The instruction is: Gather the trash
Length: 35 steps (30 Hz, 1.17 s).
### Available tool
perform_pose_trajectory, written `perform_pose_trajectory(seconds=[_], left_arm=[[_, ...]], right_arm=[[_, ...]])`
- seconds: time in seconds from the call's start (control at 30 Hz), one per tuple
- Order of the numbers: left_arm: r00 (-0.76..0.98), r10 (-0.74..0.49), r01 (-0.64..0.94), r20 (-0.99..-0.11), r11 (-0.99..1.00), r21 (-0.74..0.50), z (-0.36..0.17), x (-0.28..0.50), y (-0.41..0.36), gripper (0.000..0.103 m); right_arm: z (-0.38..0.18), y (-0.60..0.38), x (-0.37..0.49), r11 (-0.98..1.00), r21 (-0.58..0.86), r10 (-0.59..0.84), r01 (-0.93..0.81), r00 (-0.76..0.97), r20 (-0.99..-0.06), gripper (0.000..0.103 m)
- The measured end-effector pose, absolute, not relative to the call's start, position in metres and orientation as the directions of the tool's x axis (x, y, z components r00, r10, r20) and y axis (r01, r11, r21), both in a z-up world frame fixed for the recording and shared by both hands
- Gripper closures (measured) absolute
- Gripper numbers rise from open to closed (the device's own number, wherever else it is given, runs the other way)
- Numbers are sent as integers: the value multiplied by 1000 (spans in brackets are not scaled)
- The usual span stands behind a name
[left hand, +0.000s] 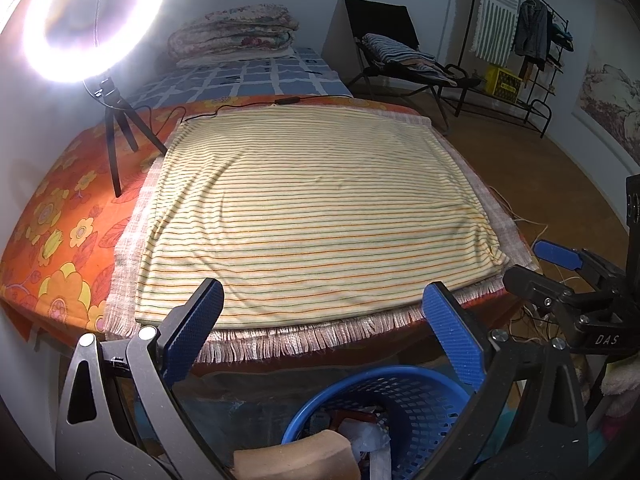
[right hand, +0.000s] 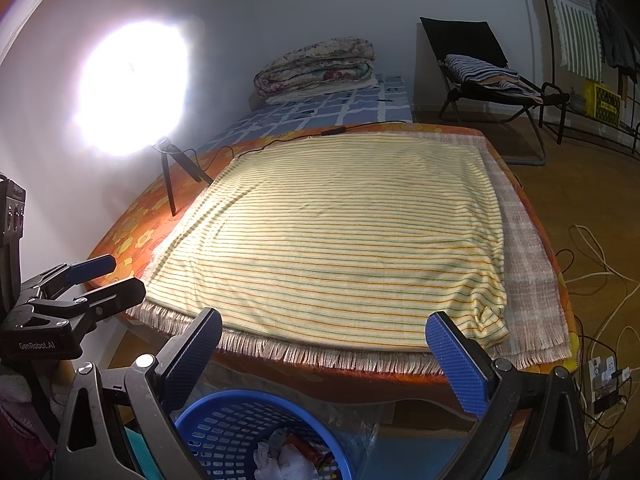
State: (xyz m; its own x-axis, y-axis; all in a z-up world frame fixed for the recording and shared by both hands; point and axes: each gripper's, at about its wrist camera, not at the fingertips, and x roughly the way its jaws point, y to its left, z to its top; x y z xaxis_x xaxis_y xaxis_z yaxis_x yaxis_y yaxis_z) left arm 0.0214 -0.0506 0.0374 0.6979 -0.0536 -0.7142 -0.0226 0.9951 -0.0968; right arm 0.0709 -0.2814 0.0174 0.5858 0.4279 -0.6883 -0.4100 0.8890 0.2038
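A blue mesh basket (left hand: 404, 400) stands on the floor below the near edge of the bed, holding crumpled white paper, wrappers and a tan foam-like piece (left hand: 296, 456). My left gripper (left hand: 324, 320) hovers above the basket, open with nothing between its blue pads. The right wrist view has the same basket (right hand: 236, 432) at bottom left with white paper and a red wrapper inside. My right gripper (right hand: 326, 356) is open and empty above the bed edge. Each gripper shows in the other's view: the right gripper (left hand: 548, 268) and the left gripper (right hand: 100, 280). The striped yellow cloth (right hand: 340, 240) is bare.
A bright ring light (left hand: 92, 20) on a small tripod (left hand: 120, 132) stands at the bed's far left, its cable running along the cloth's far edge. A folded quilt (left hand: 236, 32), a black chair (left hand: 400, 52) and a clothes rack (left hand: 520, 40) lie beyond. Cables and a power strip (right hand: 604, 376) are on the floor at the right.
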Motion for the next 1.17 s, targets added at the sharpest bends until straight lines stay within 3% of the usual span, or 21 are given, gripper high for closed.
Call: perform_pose_trajectory(seconds=[1.17], left_arm=[[699, -32, -33, -714, 996, -77, 35, 19, -52, 2]], right_arm=[[15, -279, 69, 890, 209, 428, -406, 581, -692, 0]])
